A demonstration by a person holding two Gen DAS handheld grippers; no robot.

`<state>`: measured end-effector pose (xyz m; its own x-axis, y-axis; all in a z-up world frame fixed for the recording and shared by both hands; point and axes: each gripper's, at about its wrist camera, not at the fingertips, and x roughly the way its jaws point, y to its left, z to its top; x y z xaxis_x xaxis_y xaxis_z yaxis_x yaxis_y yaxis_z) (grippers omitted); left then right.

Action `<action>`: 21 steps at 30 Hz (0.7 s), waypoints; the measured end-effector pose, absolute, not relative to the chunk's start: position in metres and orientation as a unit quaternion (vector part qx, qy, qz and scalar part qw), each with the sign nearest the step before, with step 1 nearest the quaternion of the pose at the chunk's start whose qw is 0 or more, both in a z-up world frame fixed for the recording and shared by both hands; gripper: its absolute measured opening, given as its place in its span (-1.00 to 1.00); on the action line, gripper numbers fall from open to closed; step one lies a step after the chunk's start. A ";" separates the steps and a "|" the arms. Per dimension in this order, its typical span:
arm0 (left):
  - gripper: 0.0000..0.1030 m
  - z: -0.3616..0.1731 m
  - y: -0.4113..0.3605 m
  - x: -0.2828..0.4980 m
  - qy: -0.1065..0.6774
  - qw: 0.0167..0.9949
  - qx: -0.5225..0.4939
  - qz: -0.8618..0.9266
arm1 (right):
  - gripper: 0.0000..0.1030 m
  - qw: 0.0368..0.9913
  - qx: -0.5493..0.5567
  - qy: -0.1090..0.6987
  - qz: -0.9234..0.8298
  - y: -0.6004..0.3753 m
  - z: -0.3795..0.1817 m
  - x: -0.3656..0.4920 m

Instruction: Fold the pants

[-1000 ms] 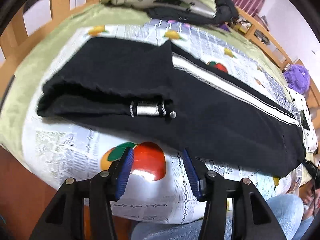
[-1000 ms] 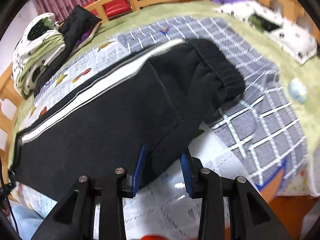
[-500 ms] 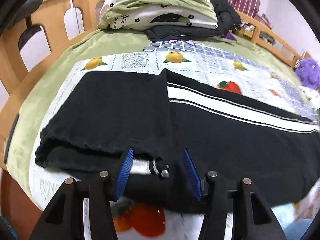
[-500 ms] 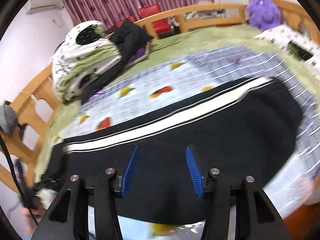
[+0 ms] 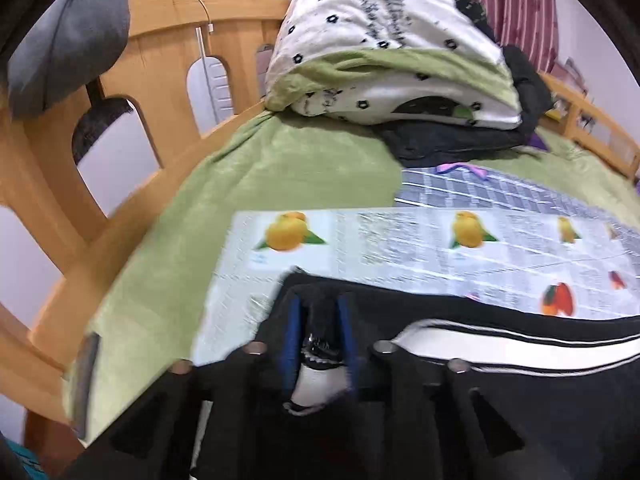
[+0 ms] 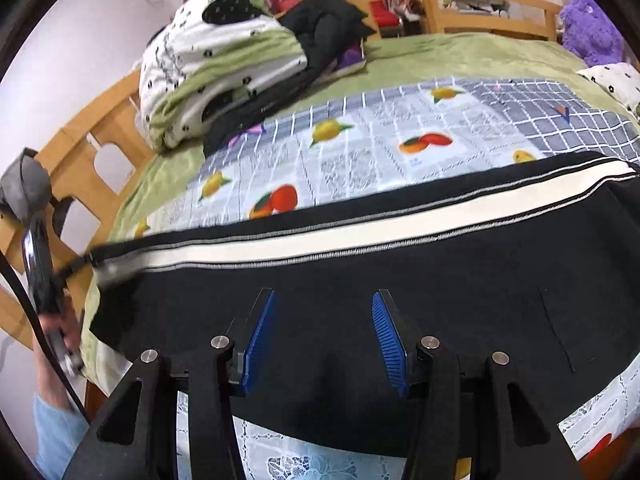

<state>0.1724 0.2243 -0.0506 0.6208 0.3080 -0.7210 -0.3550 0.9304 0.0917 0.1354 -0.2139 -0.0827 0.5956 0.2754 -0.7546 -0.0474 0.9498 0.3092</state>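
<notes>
The black pants (image 6: 400,280) with a white side stripe (image 6: 360,232) lie lengthways across the fruit-print sheet. In the left wrist view my left gripper (image 5: 318,304) is closing its jaws on the pants' cuff end (image 5: 320,344). Black cloth and a silvery band sit pinched between the blue pads (image 5: 290,332), and that end is raised off the sheet. The right wrist view shows this grip at the pants' far left end (image 6: 94,264). My right gripper (image 6: 323,296) hovers open over the middle of the pants with nothing between its pads (image 6: 260,332).
A folded white-and-green quilt (image 5: 392,48) lies on dark clothes (image 5: 448,140) at the head of the green bed. A wooden bed rail (image 5: 168,60) runs along the left, with a grey cloth (image 5: 68,40) hung on a post. A purple plush toy (image 6: 588,24) sits far right.
My left gripper moved forward over the cuff end, closed on it and lifted it. My right gripper let go of the pants' edge, opened and moved over the middle of the pants.
</notes>
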 end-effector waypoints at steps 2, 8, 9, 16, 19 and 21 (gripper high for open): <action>0.08 -0.044 0.229 0.174 0.382 0.897 -0.005 0.223 | -0.04 0.884 0.126 0.442 0.088 -0.213 -0.083 0.135; 0.13 -0.048 0.230 0.155 0.388 0.904 -0.048 0.174 | -0.04 0.886 0.127 0.440 0.077 -0.214 -0.082 0.133; 0.13 -0.053 0.228 0.148 0.394 0.903 -0.062 0.160 | -0.04 0.886 0.126 0.441 0.075 -0.214 -0.082 0.133; 0.13 -0.108 0.206 0.084 0.426 0.887 -0.174 0.033 | -0.04 0.891 0.112 0.436 0.065 -0.212 -0.079 0.129; 0.13 -0.141 0.195 0.072 0.475 0.868 -0.143 0.036 | -0.04 0.891 0.105 0.437 0.064 -0.211 -0.078 0.128; 0.10 -0.151 0.197 0.065 0.478 0.867 -0.125 0.066 | -0.04 0.891 0.103 0.437 0.064 -0.210 -0.078 0.127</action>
<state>0.0651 0.1968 -0.1505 0.5345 -0.0056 -0.8452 -0.2337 0.9600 -0.1541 0.1273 -0.2103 -0.0779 0.6090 0.2052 -0.7662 -0.0241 0.9703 0.2406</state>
